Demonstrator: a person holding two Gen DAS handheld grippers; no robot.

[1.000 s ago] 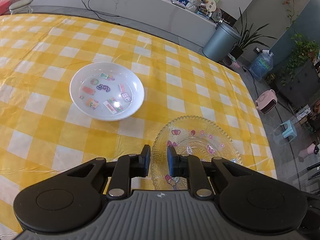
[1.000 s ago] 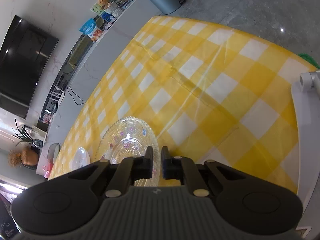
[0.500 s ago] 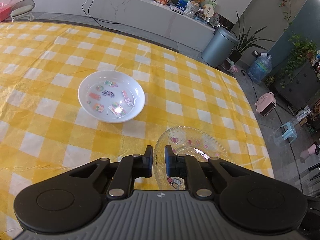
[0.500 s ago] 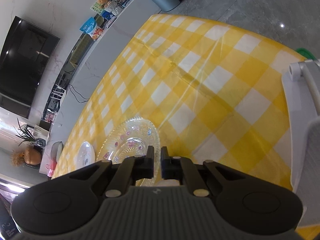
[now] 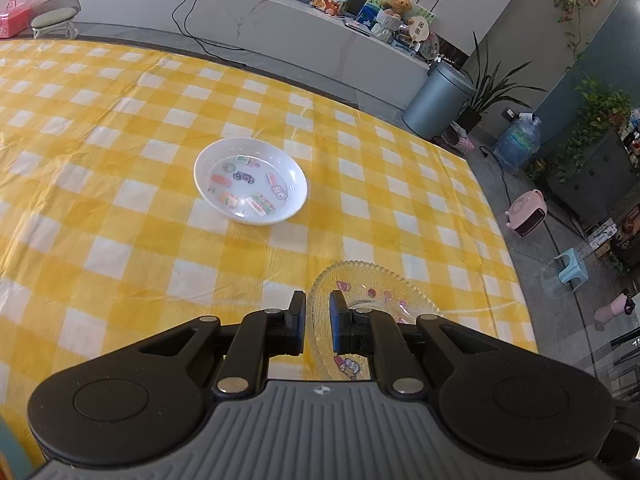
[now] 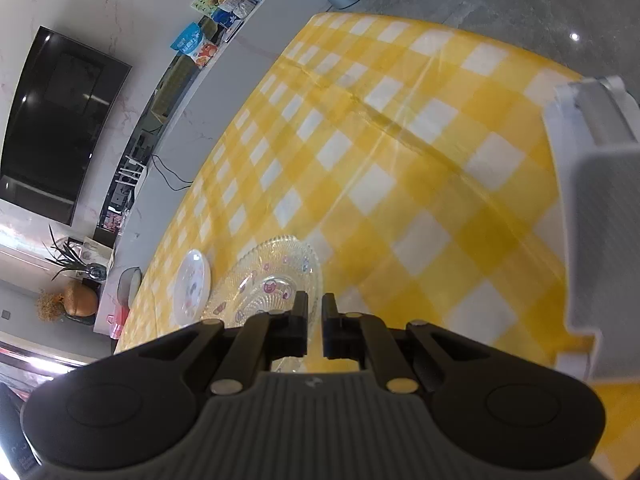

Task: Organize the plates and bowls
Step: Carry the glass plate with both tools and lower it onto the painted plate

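A clear glass plate [image 5: 376, 300] with cartoon stickers is held between both grippers, lifted over the yellow checked tablecloth [image 5: 120, 168]. My left gripper [image 5: 317, 322] is shut on its near rim. My right gripper [image 6: 315, 326] is shut on the same glass plate [image 6: 272, 280] at its opposite rim. A white bowl [image 5: 251, 181] with colourful stickers sits on the cloth farther ahead; it also shows in the right wrist view [image 6: 192, 286] beyond the glass plate.
A white dish rack [image 6: 596, 208] stands at the table's right side in the right wrist view. The table's far edge [image 5: 496, 216] drops to the floor, with a grey bin [image 5: 438, 98] and plants beyond.
Both grippers have risen with the glass plate. The white bowl now sits farther off in the left view, and the white rack has come closer in the right view.
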